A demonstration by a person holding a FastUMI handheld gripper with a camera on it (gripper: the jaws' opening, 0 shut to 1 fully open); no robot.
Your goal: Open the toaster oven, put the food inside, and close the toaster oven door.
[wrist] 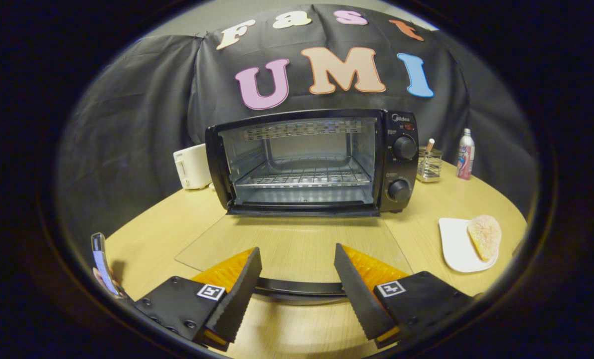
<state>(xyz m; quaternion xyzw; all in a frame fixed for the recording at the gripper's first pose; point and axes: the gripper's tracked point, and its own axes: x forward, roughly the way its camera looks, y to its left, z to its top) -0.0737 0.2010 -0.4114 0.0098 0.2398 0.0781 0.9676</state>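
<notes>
A black toaster oven [396,149] stands at the back of the wooden table with its glass door [287,244] folded down flat toward me. Its wire rack [302,177] inside is bare. The door's dark handle [297,288] runs across between my fingers, which stand apart on either side of it without pressing on it. My gripper [297,262] is open, just above the door's front edge. The food, a round crumbed patty [485,236], lies on a white plate [454,247] to the right of the door, beyond my right finger.
A white toaster [192,167] sits left of the oven. A glass holder [429,164] and a bottle [465,154] stand to its right at the back. A phone-like object [102,264] leans at the table's near left edge.
</notes>
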